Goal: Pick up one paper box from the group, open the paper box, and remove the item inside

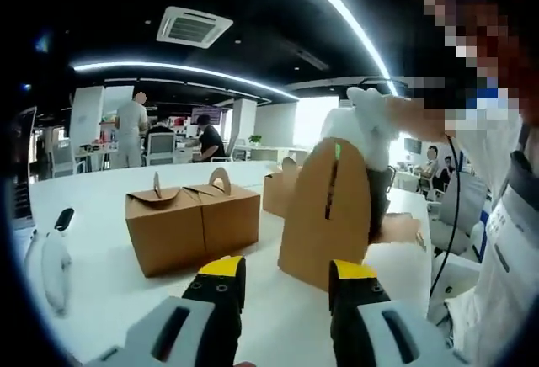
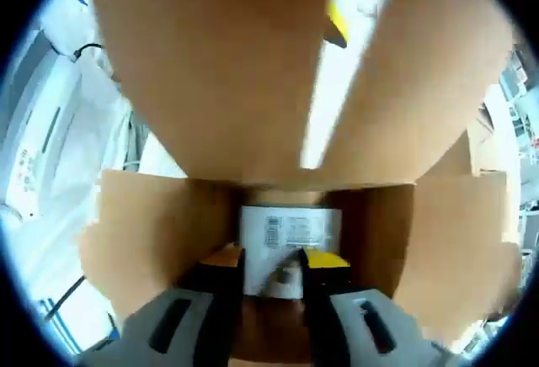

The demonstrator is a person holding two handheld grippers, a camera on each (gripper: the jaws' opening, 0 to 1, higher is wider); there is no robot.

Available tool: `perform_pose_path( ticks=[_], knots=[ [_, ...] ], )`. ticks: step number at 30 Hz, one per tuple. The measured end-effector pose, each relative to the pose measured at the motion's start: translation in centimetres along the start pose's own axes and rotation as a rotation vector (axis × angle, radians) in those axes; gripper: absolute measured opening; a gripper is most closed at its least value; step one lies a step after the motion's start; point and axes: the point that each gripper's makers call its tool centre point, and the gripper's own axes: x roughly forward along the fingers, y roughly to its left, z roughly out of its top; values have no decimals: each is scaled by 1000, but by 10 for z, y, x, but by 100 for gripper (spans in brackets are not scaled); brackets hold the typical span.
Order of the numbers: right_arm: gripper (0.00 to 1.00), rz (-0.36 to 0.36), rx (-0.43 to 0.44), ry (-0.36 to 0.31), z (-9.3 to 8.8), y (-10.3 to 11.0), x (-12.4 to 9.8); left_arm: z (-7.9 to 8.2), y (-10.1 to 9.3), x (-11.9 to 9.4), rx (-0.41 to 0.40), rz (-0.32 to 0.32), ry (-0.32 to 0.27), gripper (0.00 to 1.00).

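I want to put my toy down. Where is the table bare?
Bare table lies between the white object at the left edge and the closed brown boxes, and in front of those boxes. Around the opened box it is crowded: the right gripper reaches inside.

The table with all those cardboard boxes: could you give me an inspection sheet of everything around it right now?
Surface: white table, mostly bare.
Job's things: opened paper box with its tall slotted flap up; white labelled item lies inside it. Closed paper box with handle tabs stands to its left, another box behind.
Clutter: white device near the table edge.
Grippers: left gripper open, short of the opened box; right gripper reaches into the box, fingers either side of the item, grip uncertain.
Cables: black cable hangs beside the person.
Surroundings: open office, people at far desks, ceiling light strips.
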Motion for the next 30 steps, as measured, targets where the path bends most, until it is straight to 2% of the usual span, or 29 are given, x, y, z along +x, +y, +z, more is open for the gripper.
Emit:
perform_pose_path(
  ticks=[1, 4, 8, 9, 16, 18, 21, 25, 30],
  knots=[
    [42, 20, -5, -5, -1, 4, -1, -1, 1, 0, -3, 1, 3, 41],
    [45, 27, 9, -18, -2, 8, -6, -3, 3, 1, -11, 5, 5, 41],
    [46, 41, -3, -43, -1, 9, 2, -7, 4, 4, -20, 2, 11, 41],
    [47, 65, 10, -41, -1, 10, 4, -8, 4, 5, -23, -2, 12, 41],
    [48, 91, 25, -25, -1, 11, 5, -8, 3, 3, -35, -6, 6, 40],
    [48, 155, 40, -35, -1, 15, 10, -9, 1, 4, -38, -11, 6, 40],
    [49, 182, 42, -41, -1, 13, 12, -9, -3, 5, -32, -22, 8, 40],
    [48, 177, 42, -39, -1, 15, 13, -7, -3, 6, -33, -23, 2, 40],
    [39, 130, 58, -48, 1, 10, 12, -4, -4, 4, -24, -19, -2, 40]
  ],
)
